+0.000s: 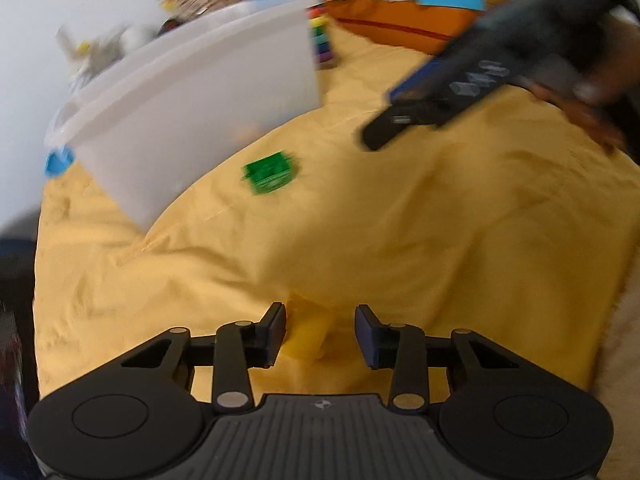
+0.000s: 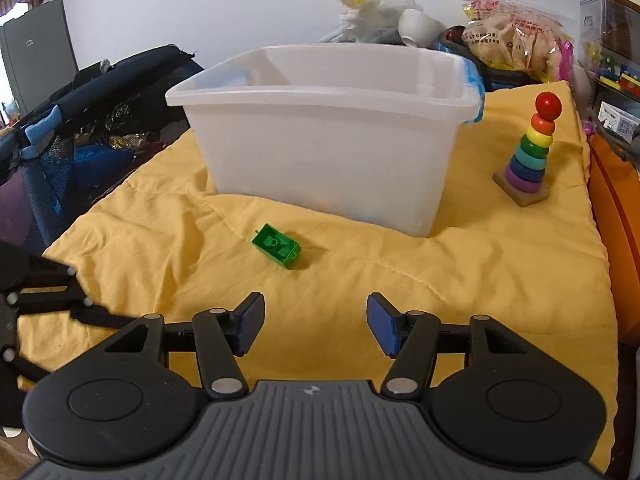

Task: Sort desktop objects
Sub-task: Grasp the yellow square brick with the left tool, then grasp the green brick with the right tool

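A green brick (image 2: 277, 245) lies on the yellow blanket (image 2: 460, 292), hollow side up, ahead of the right gripper (image 2: 316, 330) and a little left of the gap between its fingers, well apart from them. Its 2 blue-padded fingers stand wide apart with nothing held.

In the left wrist view, which is blurred, the same brick (image 1: 270, 172) lies far ahead of the left gripper (image 1: 321, 334) and to the left of its fingers. Those fingers are also spread, and between them sits a yellow lump (image 1: 308, 338) that neither pad touches; whether it is a toy or a fold of blanket I cannot tell.

Just behind the brick stands a white plastic bin (image 2: 328, 136) with blue clips on its rim. Its cloudy wall hides most of the inside; faint colours show low down, too dim to name. Right of the bin stands a ring stacker (image 2: 528, 148), upright on its wooden base
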{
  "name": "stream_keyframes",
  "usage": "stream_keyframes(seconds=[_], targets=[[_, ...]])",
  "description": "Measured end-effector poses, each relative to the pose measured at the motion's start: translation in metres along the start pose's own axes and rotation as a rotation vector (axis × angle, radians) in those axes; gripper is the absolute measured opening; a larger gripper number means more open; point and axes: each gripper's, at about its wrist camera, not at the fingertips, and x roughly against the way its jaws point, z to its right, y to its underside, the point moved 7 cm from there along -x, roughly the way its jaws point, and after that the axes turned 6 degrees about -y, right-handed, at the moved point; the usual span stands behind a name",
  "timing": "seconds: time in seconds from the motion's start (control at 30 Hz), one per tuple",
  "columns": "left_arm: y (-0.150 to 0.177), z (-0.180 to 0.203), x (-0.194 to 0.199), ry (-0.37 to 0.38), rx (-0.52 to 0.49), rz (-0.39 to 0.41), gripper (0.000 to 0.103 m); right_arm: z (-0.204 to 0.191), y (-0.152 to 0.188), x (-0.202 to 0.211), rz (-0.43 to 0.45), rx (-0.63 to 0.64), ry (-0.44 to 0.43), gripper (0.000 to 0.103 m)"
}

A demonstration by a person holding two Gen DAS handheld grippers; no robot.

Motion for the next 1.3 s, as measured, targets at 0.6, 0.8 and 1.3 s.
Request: stream_keyframes(seconds=[0.6, 0.8, 1.3], targets=[[0.011, -0.043, -0.017, 0.26, 0.634, -0.043, 0.045, -0.006, 0.013, -0.006, -0.026, -0.009, -0.018, 0.061], [0.006, -0.045, -0.005, 0.182, 0.547, -0.008, 0.049, -0.009, 0.016, -0.011, -0.046, -0.006, -0.024, 0.061], [-0.009, -0.016, 0.012, 0.023, 0.284, 0.028, 0.053, -0.007, 0.013, -0.028, -0.08, 0.004, -0.035, 0.063]])
